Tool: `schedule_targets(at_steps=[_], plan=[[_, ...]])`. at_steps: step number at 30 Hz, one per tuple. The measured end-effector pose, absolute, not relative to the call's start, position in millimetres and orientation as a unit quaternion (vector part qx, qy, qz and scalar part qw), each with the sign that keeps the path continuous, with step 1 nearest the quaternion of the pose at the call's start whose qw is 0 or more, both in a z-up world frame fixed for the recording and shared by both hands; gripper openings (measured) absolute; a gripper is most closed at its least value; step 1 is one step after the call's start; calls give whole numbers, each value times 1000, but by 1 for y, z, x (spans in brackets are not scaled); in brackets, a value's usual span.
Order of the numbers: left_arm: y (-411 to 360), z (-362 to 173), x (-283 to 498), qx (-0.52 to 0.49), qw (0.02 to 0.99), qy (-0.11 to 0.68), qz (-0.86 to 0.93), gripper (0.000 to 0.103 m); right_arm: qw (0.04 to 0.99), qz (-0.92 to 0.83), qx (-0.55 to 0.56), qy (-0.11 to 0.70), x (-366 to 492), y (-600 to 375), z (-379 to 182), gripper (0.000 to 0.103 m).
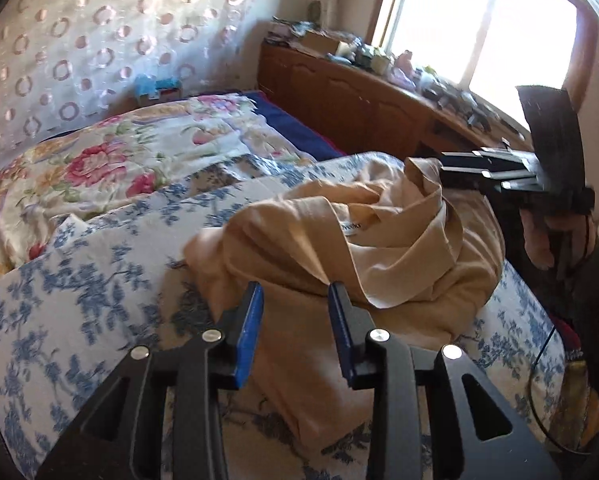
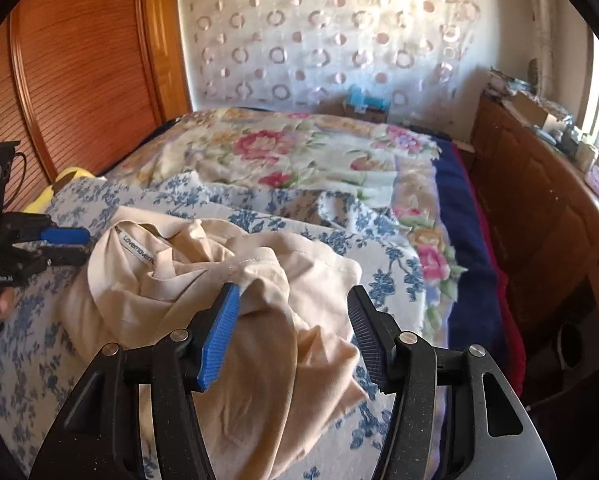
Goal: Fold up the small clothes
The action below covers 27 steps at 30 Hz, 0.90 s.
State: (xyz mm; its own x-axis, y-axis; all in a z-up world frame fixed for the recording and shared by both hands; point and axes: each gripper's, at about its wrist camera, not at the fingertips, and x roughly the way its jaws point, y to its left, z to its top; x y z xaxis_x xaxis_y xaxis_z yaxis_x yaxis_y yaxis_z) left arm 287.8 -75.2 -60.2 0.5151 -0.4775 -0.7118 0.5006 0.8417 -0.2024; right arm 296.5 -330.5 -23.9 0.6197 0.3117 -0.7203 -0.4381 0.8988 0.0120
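Two grippers are present over one garment. A crumpled beige shirt (image 1: 339, 240) lies bunched on the blue-and-white floral bedcover (image 1: 79, 280), neck label facing up, folds piled at its middle. The left gripper (image 1: 295, 292) hangs above the near edge of the shirt, fingers spread with a clear gap, nothing between them. In the right wrist view the right gripper (image 2: 293, 300) stands likewise spread wide over the shirt (image 2: 203, 280); its blue-padded finger sits at a raised fold, though contact cannot be confirmed. From the right wrist view the left gripper (image 2: 65, 246) appears at the shirt's far left side, near the collar, with a hand partly visible behind it. Beyond the bedcover (image 2: 27, 340) lies a pink-flowered quilt (image 2: 299, 152). A wooden cabinet (image 1: 359, 100) runs beside the bed under a bright window (image 1: 479, 32), its top cluttered with small items too blurred to identify.
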Motion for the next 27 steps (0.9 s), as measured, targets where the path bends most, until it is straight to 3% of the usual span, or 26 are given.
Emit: schedule_targets(at_steps=[3, 4, 5, 7, 8, 14, 20, 23, 25, 27], plan=[[-85, -66, 298, 31, 867, 415, -275, 32, 879, 243, -67, 405, 313, -329, -33, 57], [-87, -68, 303, 33, 867, 414, -276, 32, 875, 250, -69, 408, 317, -327, -35, 51], [-88, -69, 306, 34, 867, 414, -275, 32, 869, 265, -71, 411, 321, -325, -38, 43], [-89, -70, 316, 30, 868, 416, -269, 32, 860, 288, -73, 414, 325, -321, -41, 7], [-89, -70, 318, 29, 871, 412, -267, 32, 859, 294, -75, 412, 326, -320, -41, 3], [-67, -67, 334, 35, 913, 379, -148, 32, 899, 241, -47, 362, 336, -335, -23, 1], [-54, -63, 329, 21, 912, 378, -158, 32, 911, 125, -63, 388, 354, -346, -37, 3], [-59, -58, 325, 19, 907, 376, -190, 32, 910, 136, -58, 387, 350, -346, -37, 23], [-67, -58, 329, 25, 903, 381, -199, 32, 912, 138, -55, 383, 347, -346, -34, 47], [-74, -60, 333, 27, 896, 390, -210, 33, 913, 134, -55, 381, 343, -346, -30, 56]])
